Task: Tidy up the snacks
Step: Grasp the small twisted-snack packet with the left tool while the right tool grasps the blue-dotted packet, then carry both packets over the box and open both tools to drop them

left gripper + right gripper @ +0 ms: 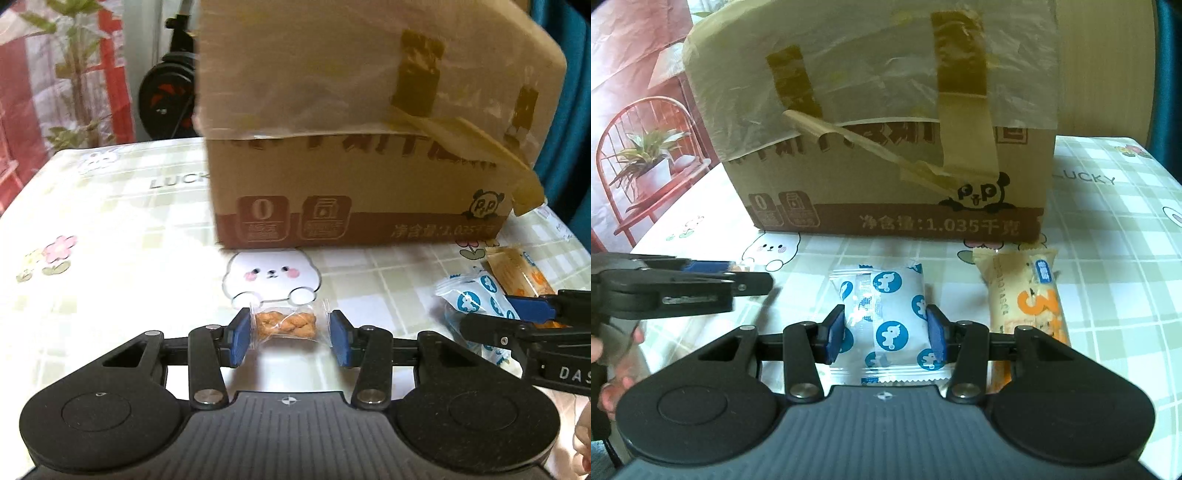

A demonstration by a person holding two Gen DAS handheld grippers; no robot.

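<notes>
Clear-wrapped twisted pastry packet (285, 324) pinched in my left gripper (290, 334); right gripper (885, 329) pinches white blue-print sachet (886, 314), both for cardboard box (886, 147).

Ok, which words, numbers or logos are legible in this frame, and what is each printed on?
"净含量:1.035千克": cardboard box, lower band.
"PP" on panda logo: same box.
"0": box icon; small print under it unreadable.
"LUCKY": tablecloth.
"DAS": right gripper, cut off.
Orange snack packet: text blurred.
</notes>
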